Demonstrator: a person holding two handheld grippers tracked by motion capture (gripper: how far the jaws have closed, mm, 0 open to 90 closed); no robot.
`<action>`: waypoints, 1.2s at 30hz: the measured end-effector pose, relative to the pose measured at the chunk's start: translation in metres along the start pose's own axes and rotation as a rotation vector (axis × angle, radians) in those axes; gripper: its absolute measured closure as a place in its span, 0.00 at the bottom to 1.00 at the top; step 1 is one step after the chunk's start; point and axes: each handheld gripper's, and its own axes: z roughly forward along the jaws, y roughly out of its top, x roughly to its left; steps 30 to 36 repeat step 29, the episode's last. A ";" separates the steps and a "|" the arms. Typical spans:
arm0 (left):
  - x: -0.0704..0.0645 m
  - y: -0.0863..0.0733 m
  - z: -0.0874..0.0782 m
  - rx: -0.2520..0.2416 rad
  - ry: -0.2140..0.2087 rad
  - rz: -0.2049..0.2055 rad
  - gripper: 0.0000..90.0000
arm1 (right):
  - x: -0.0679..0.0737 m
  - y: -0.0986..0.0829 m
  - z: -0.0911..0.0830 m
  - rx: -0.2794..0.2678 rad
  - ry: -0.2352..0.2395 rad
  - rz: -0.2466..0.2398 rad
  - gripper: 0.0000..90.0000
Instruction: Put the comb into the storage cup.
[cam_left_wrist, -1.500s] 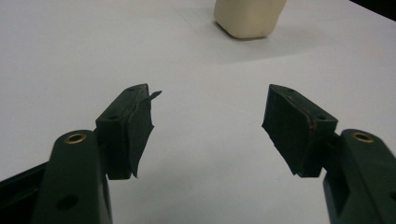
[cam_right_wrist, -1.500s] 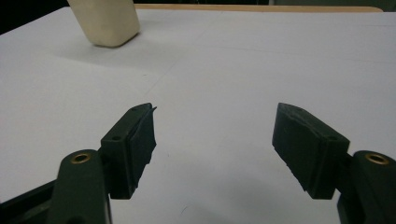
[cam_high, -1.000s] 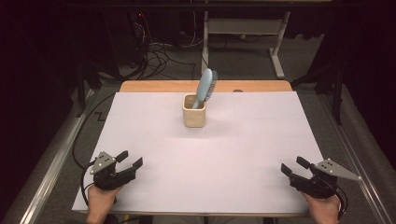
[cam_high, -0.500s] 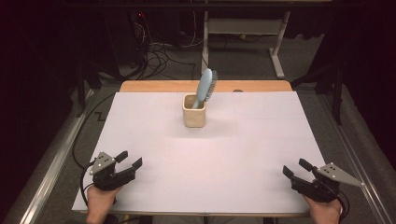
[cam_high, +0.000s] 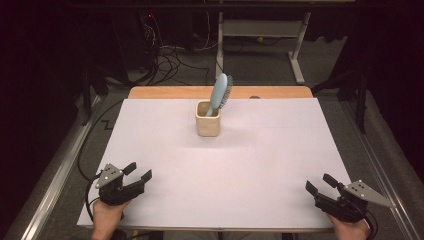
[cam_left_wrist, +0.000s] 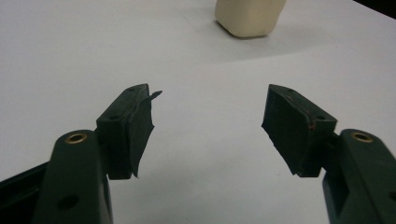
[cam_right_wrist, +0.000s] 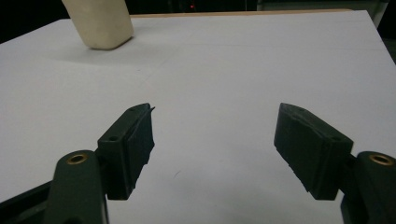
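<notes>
A cream square cup stands upright on the white table, toward the back middle. A light blue hairbrush stands in it, head up and leaning right. The cup's base also appears in the left gripper view and the right gripper view. My left gripper rests near the front left corner, open, nothing between its jaws. My right gripper sits near the front right corner, open and empty too. Both are far from the cup.
The table's wooden back edge shows behind the white sheet. Cables and a desk frame lie on the dark floor beyond. A metal rail runs along the left side.
The right gripper has shifted slightly toward the front edge. The left gripper, cup and hairbrush stay where they were.
</notes>
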 end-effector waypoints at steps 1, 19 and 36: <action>0.000 0.000 0.000 0.001 -0.001 0.002 0.37 | 0.000 0.000 -0.001 -0.003 -0.003 0.006 0.32; 0.002 -0.001 0.000 -0.001 -0.005 -0.015 0.38 | 0.003 -0.003 0.001 0.002 0.024 0.001 0.32; 0.001 0.000 0.002 0.006 -0.015 -0.015 0.38 | 0.002 -0.003 0.001 -0.004 0.018 0.004 0.32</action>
